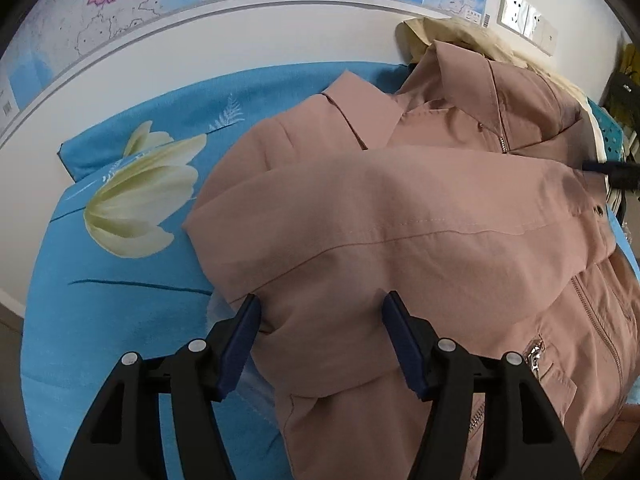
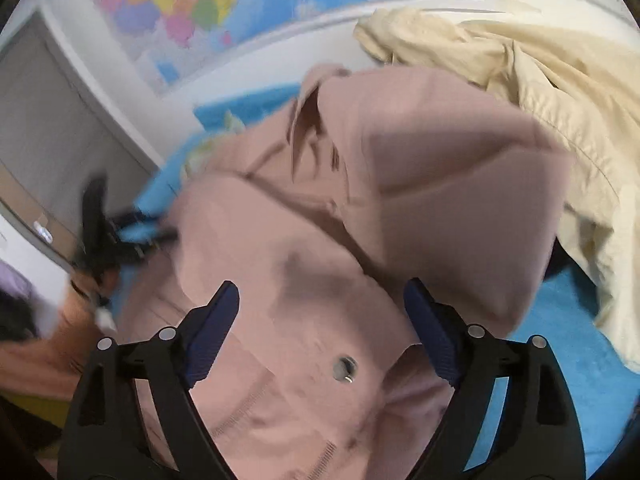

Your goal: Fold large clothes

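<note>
L tongs point(image 1: 320, 316) & R tongs point(image 2: 320, 312) gape over smooth pink jacket point(image 1: 400, 220) w/ metal zip

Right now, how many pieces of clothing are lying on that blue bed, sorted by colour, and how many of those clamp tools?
Dusty-pink zip-up jacket: 1
Cream crumpled coat, behind the pink one: 1
Black tools with blue fingers: 2, the left tool and the right tool, both open above the pink jacket
Total: 4, on the blue flowered bedsheet
</note>
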